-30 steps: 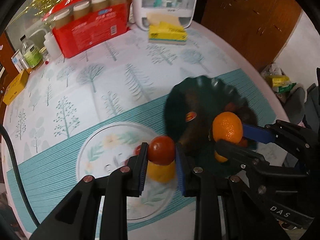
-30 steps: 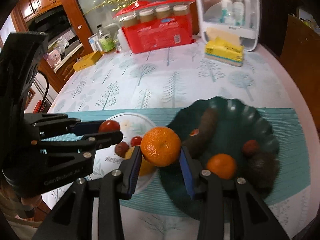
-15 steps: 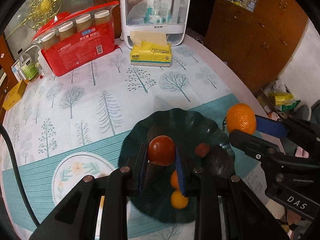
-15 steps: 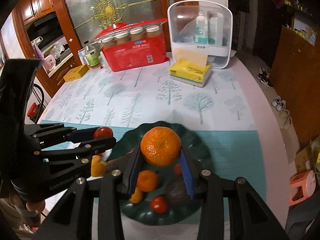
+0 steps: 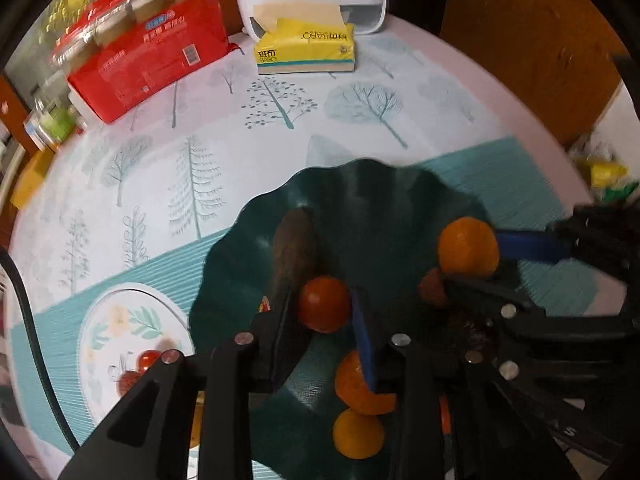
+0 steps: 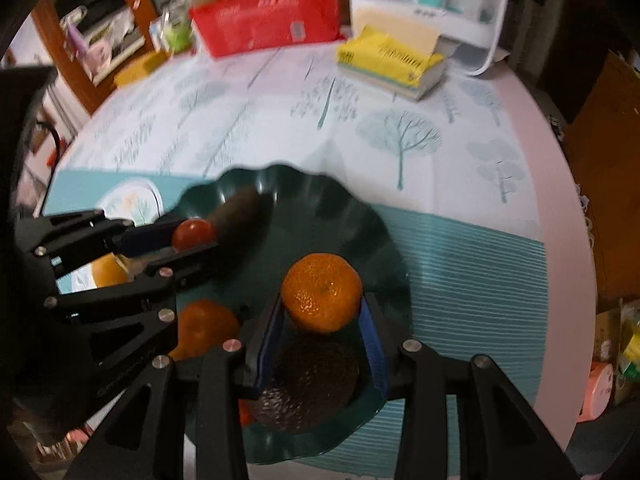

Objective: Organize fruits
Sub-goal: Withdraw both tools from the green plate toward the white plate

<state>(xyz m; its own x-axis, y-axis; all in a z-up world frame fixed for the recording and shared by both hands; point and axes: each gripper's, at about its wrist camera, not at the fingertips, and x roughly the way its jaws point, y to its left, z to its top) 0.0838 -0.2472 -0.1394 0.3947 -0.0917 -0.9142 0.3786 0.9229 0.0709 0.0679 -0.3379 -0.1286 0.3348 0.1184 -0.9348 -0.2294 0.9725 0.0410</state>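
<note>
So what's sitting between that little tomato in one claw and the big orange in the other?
In the left wrist view, bare dark green plate lies between the tomato and the orange, with one small reddish fruit beside the orange.

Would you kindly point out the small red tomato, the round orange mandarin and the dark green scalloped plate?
small red tomato point(image 5: 323, 307): left wrist view, centre of its front face.
round orange mandarin point(image 6: 322, 292): right wrist view, middle of its dimpled peel.
dark green scalloped plate point(image 5: 360, 200): left wrist view, bare far inner wall.
</note>
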